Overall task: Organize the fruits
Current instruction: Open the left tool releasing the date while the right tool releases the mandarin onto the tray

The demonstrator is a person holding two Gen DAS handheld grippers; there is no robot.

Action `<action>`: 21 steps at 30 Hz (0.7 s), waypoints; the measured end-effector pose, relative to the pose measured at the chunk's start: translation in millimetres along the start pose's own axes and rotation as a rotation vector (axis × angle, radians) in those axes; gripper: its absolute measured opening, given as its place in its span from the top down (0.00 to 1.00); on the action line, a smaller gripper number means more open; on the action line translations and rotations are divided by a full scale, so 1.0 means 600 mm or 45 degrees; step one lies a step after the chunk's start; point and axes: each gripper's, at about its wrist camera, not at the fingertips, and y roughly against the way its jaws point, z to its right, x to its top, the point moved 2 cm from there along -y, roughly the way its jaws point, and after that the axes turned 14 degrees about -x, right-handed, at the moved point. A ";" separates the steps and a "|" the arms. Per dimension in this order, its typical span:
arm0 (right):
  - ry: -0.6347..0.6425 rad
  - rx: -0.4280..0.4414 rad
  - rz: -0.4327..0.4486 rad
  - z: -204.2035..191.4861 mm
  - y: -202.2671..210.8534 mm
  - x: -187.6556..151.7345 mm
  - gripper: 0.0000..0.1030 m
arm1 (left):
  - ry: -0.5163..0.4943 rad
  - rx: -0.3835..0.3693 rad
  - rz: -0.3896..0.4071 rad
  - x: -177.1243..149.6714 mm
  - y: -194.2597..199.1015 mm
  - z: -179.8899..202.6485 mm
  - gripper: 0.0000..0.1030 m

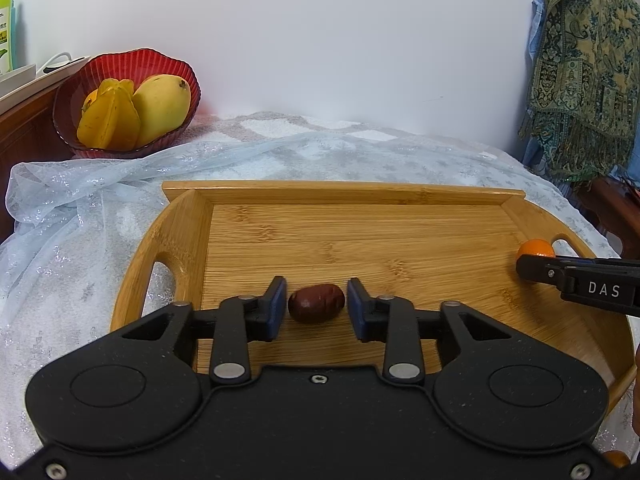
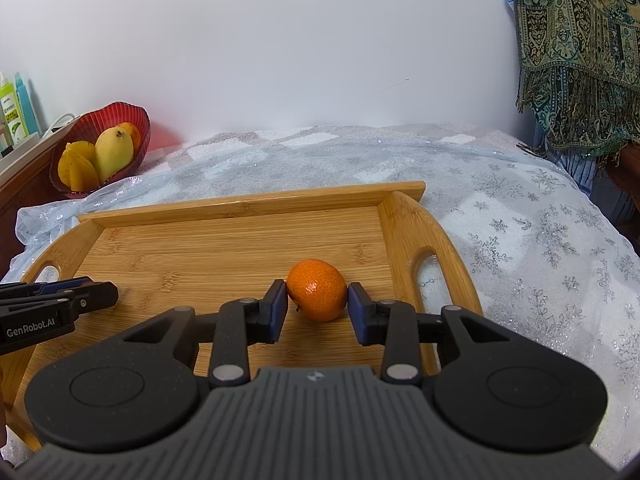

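- Here's a surface (image 2: 520, 216) draped in a pale, glittery snowflake cloth, set against a plain white wall.
- On it sits a bamboo tray (image 1: 360, 200) with cut-out handles at both ends.
- Left tool (image 1: 317, 305): its blue pads stand a little apart on either side of a dark red-brown jujube (image 1: 316, 303), and there's a sliver of gap on each side. Not gripping, then; the fruit rests on the tray floor between the pads.
- Right tool (image 2: 317, 305): its pads flank a small orange mandarin (image 2: 317, 289) sitting on the tray near the right handle. The right pad looks to be just at the peel, the left barely off it; whether it presses I can't say for sure.
- In the left wrist view, the right tool comes in from the right edge with the mandarin just beyond its tip.
- Back left, a red ribbed bowl (image 1: 100, 148) holds a yellow mango (image 1: 164, 106) and a starfruit (image 1: 110, 120), well apart from the tray.
- A patterned green scarf (image 2: 580, 52) hangs at far right.
- Bottles (image 2: 14, 108) stand at the far left edge.
- The tray floor between the two tools lies open.
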 end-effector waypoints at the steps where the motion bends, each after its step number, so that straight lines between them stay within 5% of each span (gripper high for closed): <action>1: 0.000 0.000 -0.001 0.000 0.000 0.000 0.54 | -0.001 0.003 0.001 0.000 0.001 0.000 0.62; 21: -0.013 0.015 0.030 0.008 0.020 0.007 0.21 | -0.013 0.012 0.041 -0.003 0.030 0.009 0.14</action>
